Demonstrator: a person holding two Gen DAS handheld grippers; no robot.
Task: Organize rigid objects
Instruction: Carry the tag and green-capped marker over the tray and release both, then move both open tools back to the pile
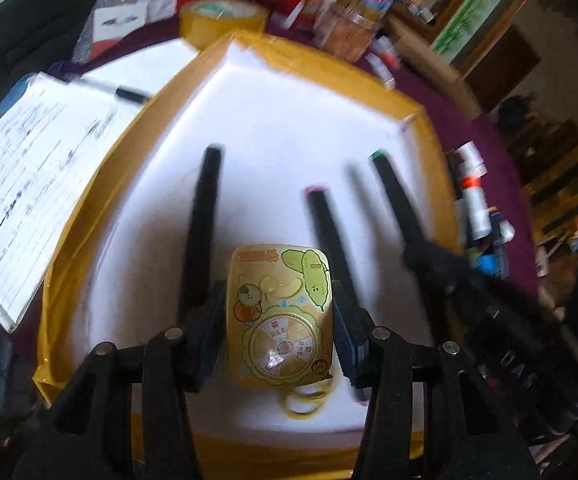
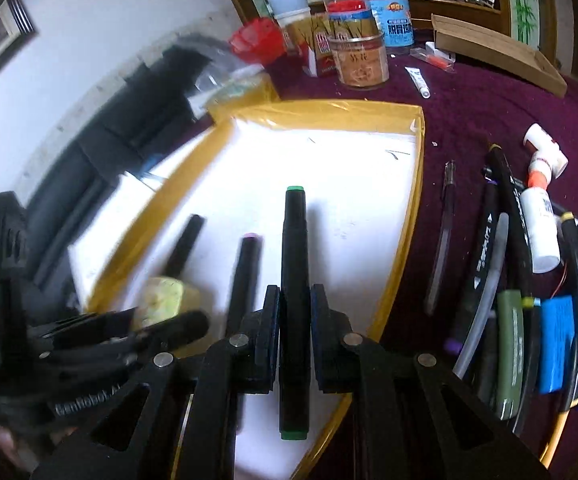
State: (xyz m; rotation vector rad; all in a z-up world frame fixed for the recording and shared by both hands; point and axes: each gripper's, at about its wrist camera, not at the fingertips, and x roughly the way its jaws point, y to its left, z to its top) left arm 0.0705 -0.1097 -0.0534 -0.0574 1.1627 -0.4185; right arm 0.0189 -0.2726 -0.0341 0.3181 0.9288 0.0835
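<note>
1. Two grips I see: my left gripper (image 1: 279,320) clamps the yellow cartoon box (image 1: 280,316), lower centre, over the white tray (image 1: 289,120).
2. My right gripper (image 2: 295,336) clamps the green-capped marker (image 2: 294,280), frame centre.

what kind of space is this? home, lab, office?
Most likely a home, on a cluttered table under a purple cloth. Food jars stand at the back, a handwritten notebook lies to one side, loose markers and glue lie around, and a framed picture hangs on the wall.
</note>
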